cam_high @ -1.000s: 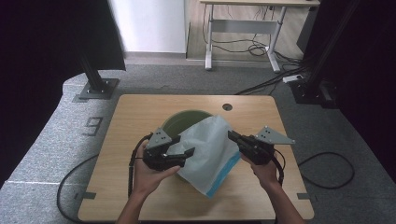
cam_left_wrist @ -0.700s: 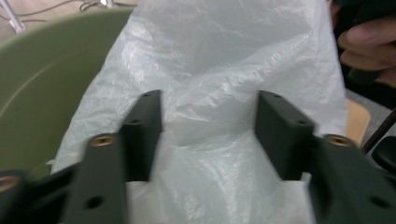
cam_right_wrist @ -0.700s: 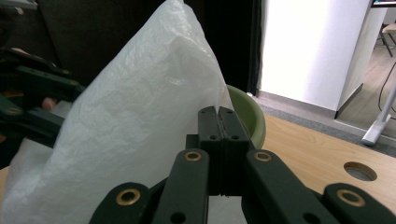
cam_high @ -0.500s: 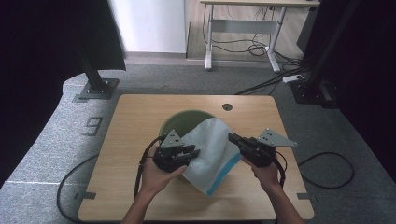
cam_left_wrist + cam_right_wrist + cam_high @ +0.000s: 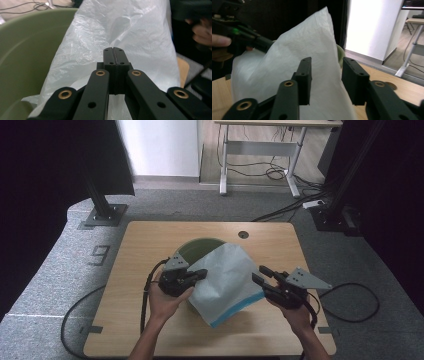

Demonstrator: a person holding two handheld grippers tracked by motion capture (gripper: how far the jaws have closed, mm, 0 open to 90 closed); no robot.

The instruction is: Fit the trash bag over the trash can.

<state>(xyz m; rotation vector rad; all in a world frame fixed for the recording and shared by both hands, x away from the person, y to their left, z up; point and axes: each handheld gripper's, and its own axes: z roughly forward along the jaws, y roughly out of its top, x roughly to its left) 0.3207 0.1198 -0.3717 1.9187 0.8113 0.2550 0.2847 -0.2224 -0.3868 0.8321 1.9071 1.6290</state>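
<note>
High view | crinkled white plastic bag [image 5: 225, 282] | round green bin [image 5: 196, 247]

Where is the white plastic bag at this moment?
In the high view the white plastic bag lies mid-table over the green bin, pinched at its left edge by the left gripper.
</note>
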